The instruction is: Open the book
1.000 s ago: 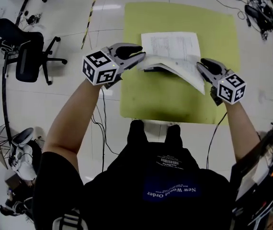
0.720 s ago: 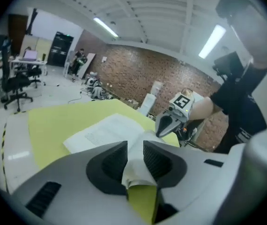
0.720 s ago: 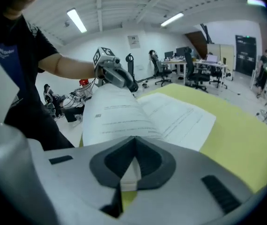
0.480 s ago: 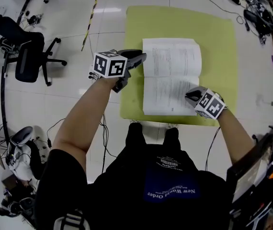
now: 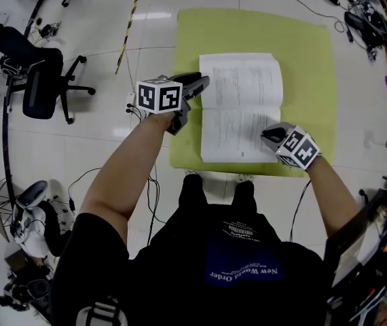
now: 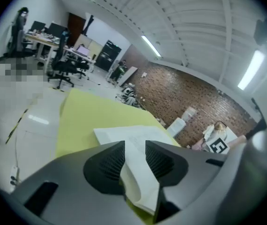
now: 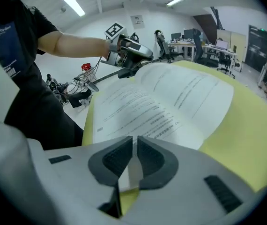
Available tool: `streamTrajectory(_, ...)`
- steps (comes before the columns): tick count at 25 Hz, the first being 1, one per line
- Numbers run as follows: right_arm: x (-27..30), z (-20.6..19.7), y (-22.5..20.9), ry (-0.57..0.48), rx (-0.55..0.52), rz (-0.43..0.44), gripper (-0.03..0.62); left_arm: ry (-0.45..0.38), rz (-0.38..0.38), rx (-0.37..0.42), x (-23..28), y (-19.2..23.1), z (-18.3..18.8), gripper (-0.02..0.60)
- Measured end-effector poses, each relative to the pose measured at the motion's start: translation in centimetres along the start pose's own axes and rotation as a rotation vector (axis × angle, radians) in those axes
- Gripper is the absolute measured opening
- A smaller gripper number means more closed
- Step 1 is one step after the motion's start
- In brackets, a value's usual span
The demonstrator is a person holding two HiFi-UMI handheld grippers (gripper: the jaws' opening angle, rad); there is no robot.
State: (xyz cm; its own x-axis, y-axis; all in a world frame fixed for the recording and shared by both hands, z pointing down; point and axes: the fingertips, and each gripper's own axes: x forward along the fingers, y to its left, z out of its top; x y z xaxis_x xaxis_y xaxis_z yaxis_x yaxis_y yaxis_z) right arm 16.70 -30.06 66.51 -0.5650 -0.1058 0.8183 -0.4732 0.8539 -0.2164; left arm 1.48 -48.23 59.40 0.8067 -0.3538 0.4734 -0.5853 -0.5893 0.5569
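The open white book (image 5: 241, 107) of printed pages lies flat on the yellow-green rectangular mat (image 5: 309, 60), toward its near edge, its long axis running straight away from the person and its fold lying crosswise, left to right. The grey hand-held left gripper (image 5: 199, 85) sits at the book's left edge beside that fold, jaws just opened a little, the stack of page edges between them and, as far as its own view shows, not squeezed. The grey right gripper (image 5: 267, 135) is at the near right corner, jaws just eased a hair wider yet almost together, pinching a thin leaf.
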Motion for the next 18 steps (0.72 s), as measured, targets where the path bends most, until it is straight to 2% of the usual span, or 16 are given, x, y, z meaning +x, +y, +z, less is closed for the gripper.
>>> streamTrajectory(2,0.0,0.0,0.0,-0.007,0.003,-0.006,0.020,0.008,0.069,-0.062,-0.3,1.8,-0.6,0.123)
streamTrajectory(3,0.0,0.0,0.0,-0.007,0.004,-0.008,0.020,0.023,0.075,-0.085,-0.2,2.0,-1.1,0.123)
streamTrajectory(4,0.0,0.0,0.0,-0.006,0.004,-0.008,0.020,0.038,0.062,-0.107,0.1,1.9,-1.5,0.123)
streamTrajectory(6,0.0,0.0,0.0,-0.002,-0.002,-0.008,0.020,0.044,0.010,-0.163,0.6,1.4,-1.8,0.160)
streamTrajectory(9,0.0,-0.1,0.1,0.002,-0.009,-0.009,0.020,0.005,-0.064,-0.206,0.1,0.4,-1.5,0.167)
streamTrajectory(11,-0.1,-0.2,0.2,0.001,-0.011,-0.009,0.020,-0.008,-0.116,-0.143,-1.0,-0.8,-1.3,0.167)
streamTrajectory(13,-0.2,-0.1,0.2,0.002,-0.015,-0.011,0.020,-0.018,-0.183,-0.034,-2.4,-2.3,-1.4,0.167)
streamTrajectory(16,-0.1,-0.2,0.1,-0.006,-0.009,-0.012,0.020,-0.013,-0.282,0.177,-4.7,-5.1,-2.5,0.167)
streamTrajectory(18,0.0,-0.3,0.2,-0.008,-0.007,-0.013,0.020,0.021,-0.330,0.320,-5.9,-6.6,-4.0,0.167)
